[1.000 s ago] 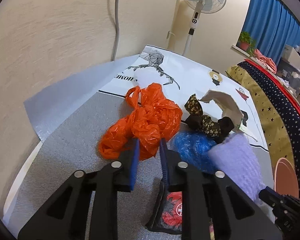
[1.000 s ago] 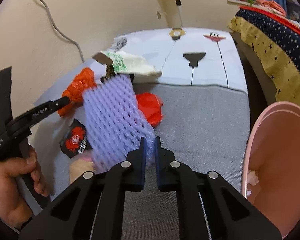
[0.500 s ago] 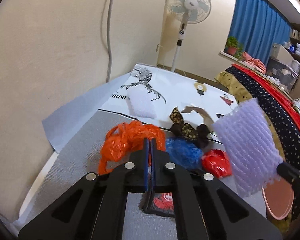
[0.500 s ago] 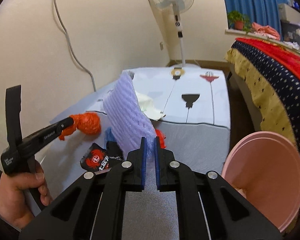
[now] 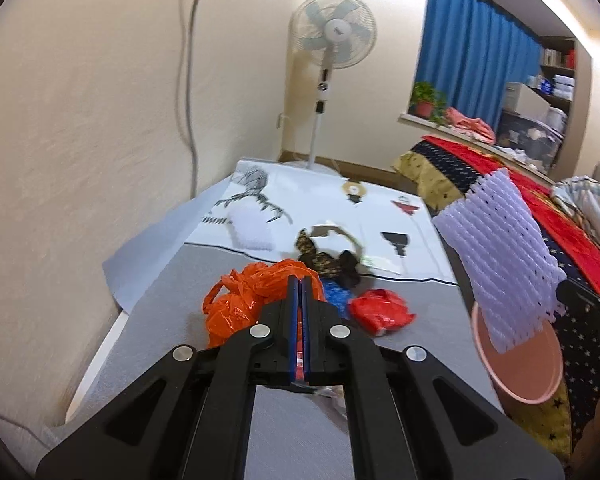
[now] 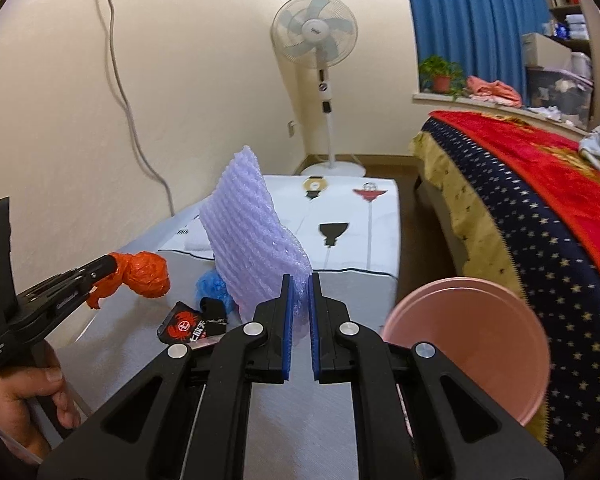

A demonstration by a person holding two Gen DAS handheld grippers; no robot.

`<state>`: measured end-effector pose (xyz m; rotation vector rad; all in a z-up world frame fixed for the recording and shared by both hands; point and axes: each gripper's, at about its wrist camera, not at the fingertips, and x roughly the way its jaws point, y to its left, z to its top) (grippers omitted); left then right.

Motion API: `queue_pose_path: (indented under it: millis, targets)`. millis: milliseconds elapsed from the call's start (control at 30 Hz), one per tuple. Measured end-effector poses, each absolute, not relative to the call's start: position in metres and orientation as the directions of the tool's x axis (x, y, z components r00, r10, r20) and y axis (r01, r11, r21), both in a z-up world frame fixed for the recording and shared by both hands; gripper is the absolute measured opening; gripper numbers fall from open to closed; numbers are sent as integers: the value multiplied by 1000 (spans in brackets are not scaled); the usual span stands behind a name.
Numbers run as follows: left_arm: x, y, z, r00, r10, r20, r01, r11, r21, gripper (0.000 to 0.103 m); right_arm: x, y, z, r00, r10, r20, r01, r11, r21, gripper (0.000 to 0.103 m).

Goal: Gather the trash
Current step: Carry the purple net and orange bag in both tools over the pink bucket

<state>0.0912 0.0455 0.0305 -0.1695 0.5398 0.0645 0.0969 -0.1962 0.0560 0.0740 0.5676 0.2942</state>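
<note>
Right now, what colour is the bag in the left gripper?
Orange. The crumpled plastic bag shows best in the right wrist view, pinched by the left gripper.

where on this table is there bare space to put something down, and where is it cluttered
Bare grey mat lies between the trash pile and the pink bin, and along the wall-side edge left of the orange bag. It is crowded mid-table: blue bag, red bag, dark patterned wrapper, crab packet.
</note>
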Motion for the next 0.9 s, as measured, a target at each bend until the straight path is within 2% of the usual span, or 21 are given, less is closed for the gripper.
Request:
queue_pose_path:
  millis: [600, 900]
  targets:
    - [72, -4, 55, 881, -141, -452, 68, 982, -174, 1, 61, -275, 112, 835, 199, -512, -139, 978, 153, 8]
    - [74, -29, 55, 874, -189, -447, 121, 977, -177, 1, 60, -304, 105, 849, 131, -512, -64, 987, 146, 8]
